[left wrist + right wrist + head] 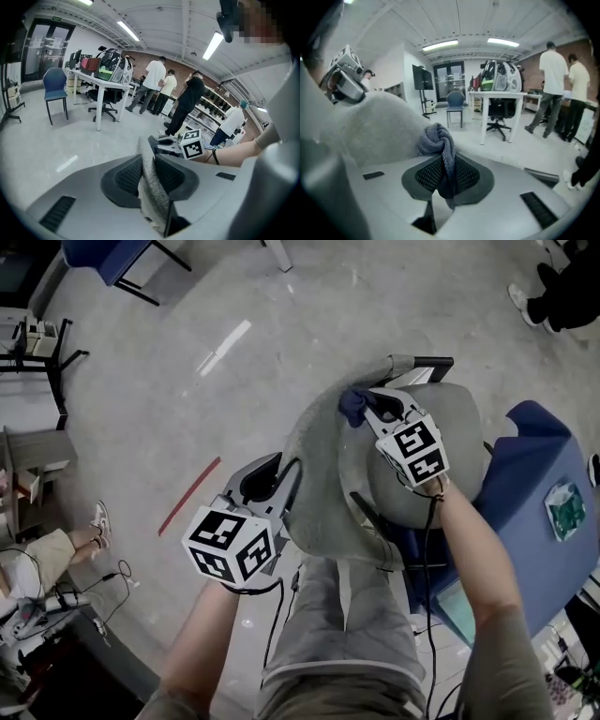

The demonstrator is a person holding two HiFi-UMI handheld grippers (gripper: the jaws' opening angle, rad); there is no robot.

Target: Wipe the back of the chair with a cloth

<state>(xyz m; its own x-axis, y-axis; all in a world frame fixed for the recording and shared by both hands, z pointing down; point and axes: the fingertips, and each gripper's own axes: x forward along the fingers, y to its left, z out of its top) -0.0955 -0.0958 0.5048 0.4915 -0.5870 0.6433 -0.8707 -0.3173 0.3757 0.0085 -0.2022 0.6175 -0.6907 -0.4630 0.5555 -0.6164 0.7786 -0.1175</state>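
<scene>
Cloth (436,138), soft and limp, sits pinched in right tool (447,176), wad proud for wiping; left tool (149,176) clamps chair back (323,465) by its fabric edge.

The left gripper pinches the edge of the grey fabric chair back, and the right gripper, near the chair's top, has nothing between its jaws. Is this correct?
Not quite. The right gripper view shows the right gripper shut on a bunched blue-grey knitted cloth, not empty. The rest holds: the left gripper pinches the edge of the grey fabric chair back.
</scene>
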